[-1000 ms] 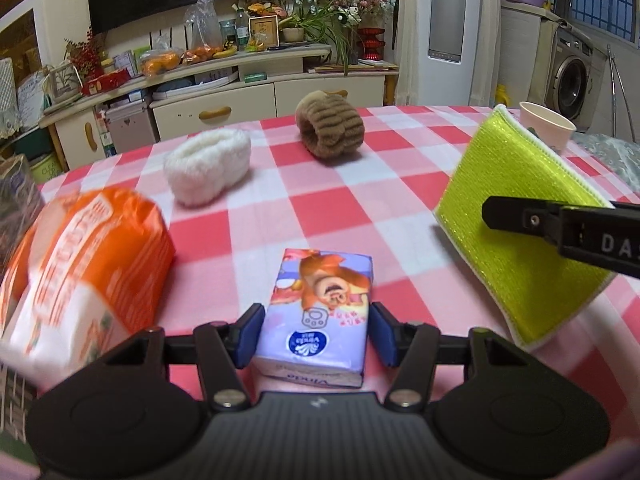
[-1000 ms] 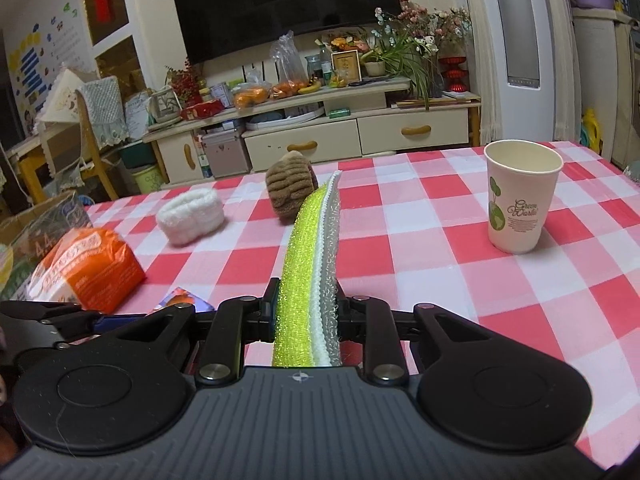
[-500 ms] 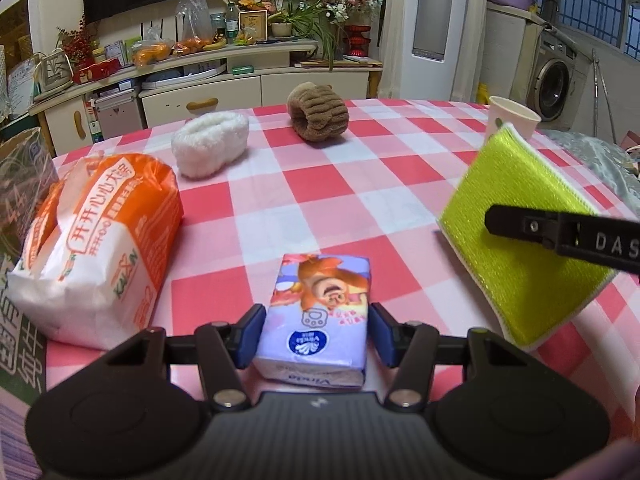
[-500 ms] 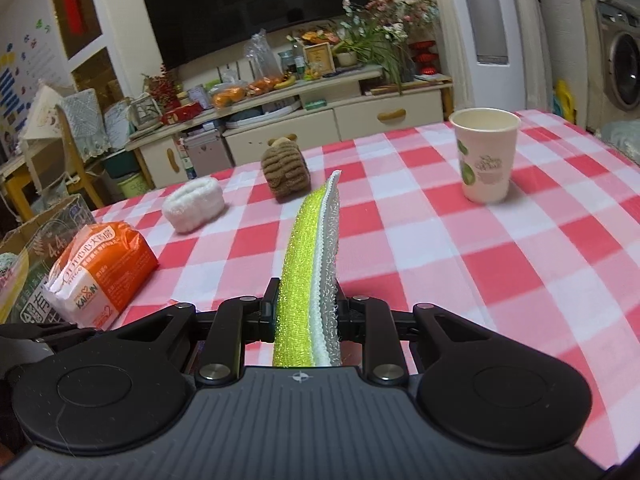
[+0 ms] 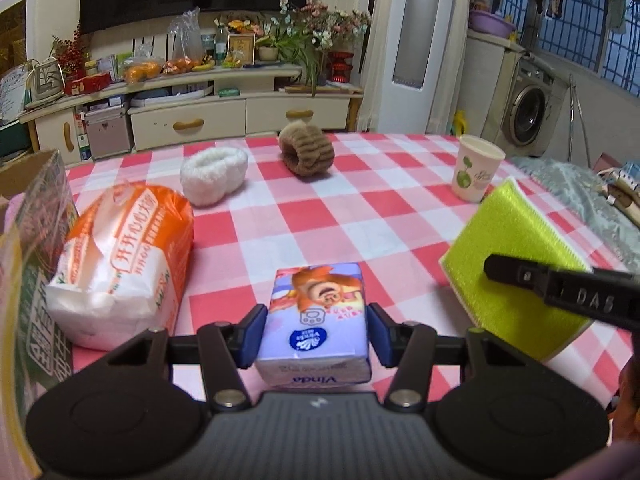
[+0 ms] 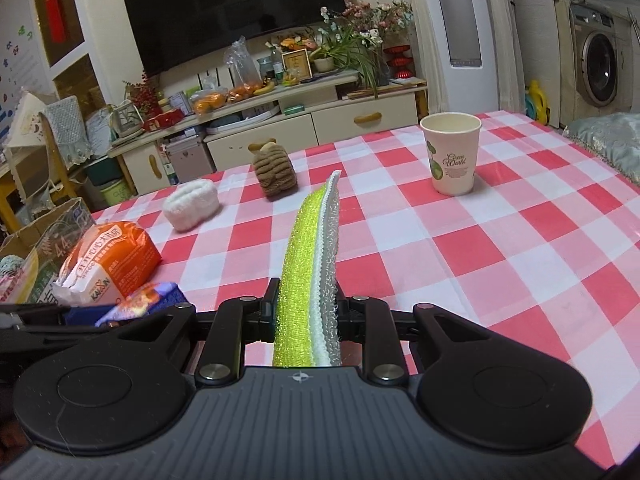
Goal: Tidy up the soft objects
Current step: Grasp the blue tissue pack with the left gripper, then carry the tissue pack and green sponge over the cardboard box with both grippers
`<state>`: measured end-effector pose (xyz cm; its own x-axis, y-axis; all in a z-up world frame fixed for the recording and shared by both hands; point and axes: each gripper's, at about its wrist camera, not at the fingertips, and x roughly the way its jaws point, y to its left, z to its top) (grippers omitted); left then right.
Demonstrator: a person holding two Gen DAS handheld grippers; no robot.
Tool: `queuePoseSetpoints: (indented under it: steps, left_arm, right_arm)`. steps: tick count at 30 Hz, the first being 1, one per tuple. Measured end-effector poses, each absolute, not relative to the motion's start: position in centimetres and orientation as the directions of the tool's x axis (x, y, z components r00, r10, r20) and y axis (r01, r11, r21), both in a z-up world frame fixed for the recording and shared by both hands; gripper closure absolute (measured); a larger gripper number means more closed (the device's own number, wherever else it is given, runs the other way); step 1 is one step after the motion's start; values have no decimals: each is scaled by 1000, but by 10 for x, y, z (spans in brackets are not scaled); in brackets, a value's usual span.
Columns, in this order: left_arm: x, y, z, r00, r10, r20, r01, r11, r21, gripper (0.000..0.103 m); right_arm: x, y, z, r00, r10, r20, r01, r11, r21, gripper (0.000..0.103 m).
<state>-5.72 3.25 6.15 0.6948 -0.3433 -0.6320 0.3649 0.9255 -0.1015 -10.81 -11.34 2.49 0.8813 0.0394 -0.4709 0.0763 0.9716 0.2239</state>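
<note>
While your left gripper [image 5: 316, 330] holds the small tissue pack [image 5: 314, 320] between its blue pads, pinching it on both sides, your right gripper [image 6: 306, 316] is pressed together on the yellow-green sponge cloth [image 6: 310, 264], which stands on its edge and points away from you. Seen from the left wrist, the same cloth shows its flat yellow face at the right side, with a black finger of the right gripper across it.

On the table with the red and white checked cloth [image 5: 360, 216], the big orange and white tissue bag [image 5: 120, 256] lies at the left, near the tissue pack but not touching it. Behind the bag is the white fluffy cuff [image 5: 214, 174], and to the right of the cuff is the brown fluffy cuff [image 5: 306, 152]; the two are apart. The paper cup [image 6: 452, 154] stands upright at the far right. A cardboard box [image 6: 44, 240] is at the left edge of the table.
</note>
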Motion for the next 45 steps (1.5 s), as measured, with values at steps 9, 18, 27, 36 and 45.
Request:
queuePoseSetpoints:
  steps: [9, 18, 27, 36, 45]
  left_arm:
    - [-66, 50, 87, 722, -372, -584, 375, 919, -122, 50]
    - [-69, 81, 116, 764, -377, -524, 350, 924, -154, 50]
    - [-64, 126, 138, 822, -326, -466, 262, 944, -199, 50]
    - [-59, 172, 148, 871, -237, -430, 151, 963, -224, 50]
    - [-57, 213, 150, 901, -111, -419, 19, 976, -219, 50]
  right_arm:
    - [-106, -107, 32, 880, 44, -473, 65, 975, 212, 77]
    - [-100, -97, 49, 893, 65, -446, 43, 973, 228, 77]
    - [-86, -63, 70, 904, 134, -407, -54, 978, 203, 77]
    - [-57, -12, 93, 894, 256, -367, -197, 962, 191, 77]
    - [-15, 55, 122, 861, 393, -324, -360, 919, 158, 77]
